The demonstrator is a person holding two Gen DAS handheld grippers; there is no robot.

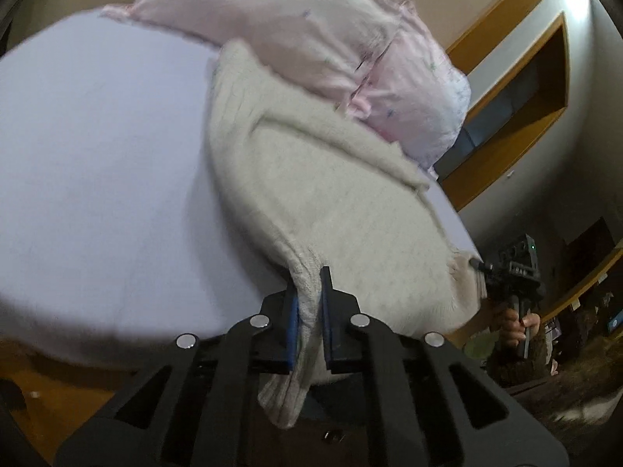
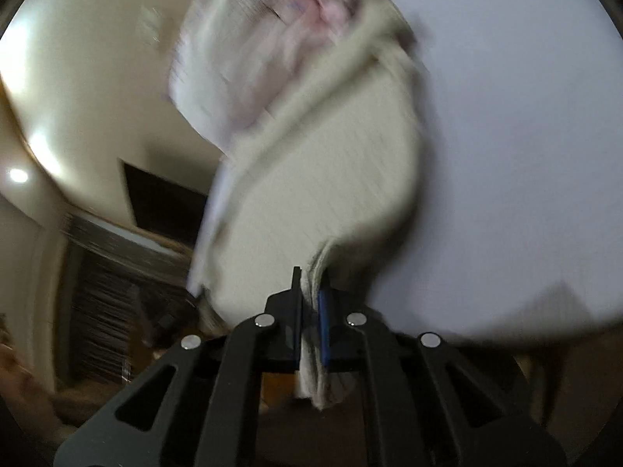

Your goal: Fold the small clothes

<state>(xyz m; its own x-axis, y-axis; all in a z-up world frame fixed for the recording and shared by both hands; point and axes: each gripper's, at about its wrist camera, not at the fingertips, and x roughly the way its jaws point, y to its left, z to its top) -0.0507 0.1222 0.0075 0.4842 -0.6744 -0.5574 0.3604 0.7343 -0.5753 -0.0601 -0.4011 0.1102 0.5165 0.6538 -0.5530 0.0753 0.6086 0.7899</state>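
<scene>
Two grippers each pinch one near corner of a cream knitted sweater (image 1: 311, 179), which is stretched between them over the near edge of a bed with a pale lilac sheet (image 1: 97, 148). In the left wrist view the left gripper (image 1: 309, 292) has its jaws narrowed onto a ribbed hem corner, with a tail of knit hanging down between the blue pads (image 1: 293, 323) and past them. Farther right in that view the right gripper (image 1: 483, 266) bites the other corner, held by the person's hand (image 1: 520, 329) off the side of the bed.

The right wrist view (heavily motion-blurred) shows the right gripper (image 2: 310, 284) with jaws tight on a bunched wad of the same sweater (image 2: 331, 179), whose body spreads away over the sheet (image 2: 506, 155).

At the sweater's far end a pink patterned garment (image 1: 311, 35) lies heaped, overlapping the cream knit's upper edge; its print is too blurred to make out. Beyond the bed stands a cream wall (image 1: 506, 78) with a wood-framed recess (image 1: 518, 93).
</scene>
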